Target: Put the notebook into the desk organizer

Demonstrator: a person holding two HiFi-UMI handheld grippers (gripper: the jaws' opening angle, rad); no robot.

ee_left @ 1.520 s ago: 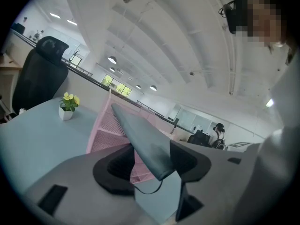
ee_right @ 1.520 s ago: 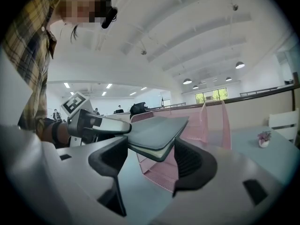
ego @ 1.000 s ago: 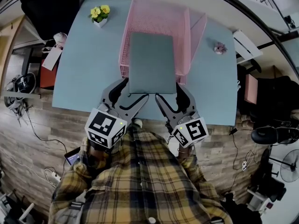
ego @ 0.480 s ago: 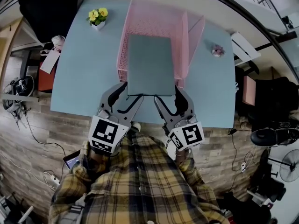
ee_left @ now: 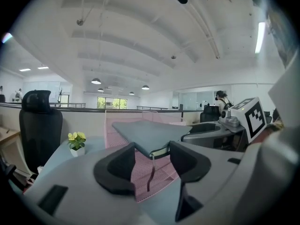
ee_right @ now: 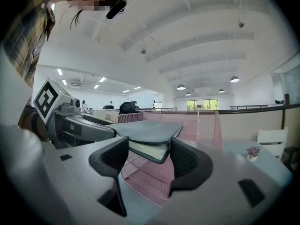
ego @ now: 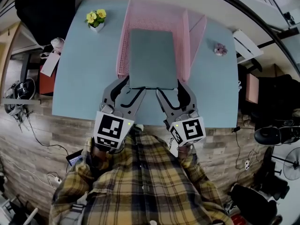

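A grey notebook (ego: 152,57) lies flat on top of the pink mesh desk organizer (ego: 154,13), its near edge sticking out toward me. My left gripper (ego: 131,87) is at the notebook's near left corner. Its jaws are closing, with that corner (ee_left: 152,149) between them and touching both pads. My right gripper (ego: 169,89) is shut on the near right corner (ee_right: 150,146), which fills the gap between its pads. In the left gripper view the organizer's mesh (ee_left: 154,175) shows under the notebook's corner. Its side wall (ee_right: 206,121) rises beyond the notebook in the right gripper view.
The organizer stands on a light blue table (ego: 84,78). A small pot of yellow flowers (ego: 96,18) stands at the far left. A small pink ornament (ego: 220,49) sits at the right. A black chair (ego: 42,8) stands beyond the table's left corner.
Both grippers and the notebook have slid away from me, farther over the organizer. The left jaws have narrowed around the notebook's corner.
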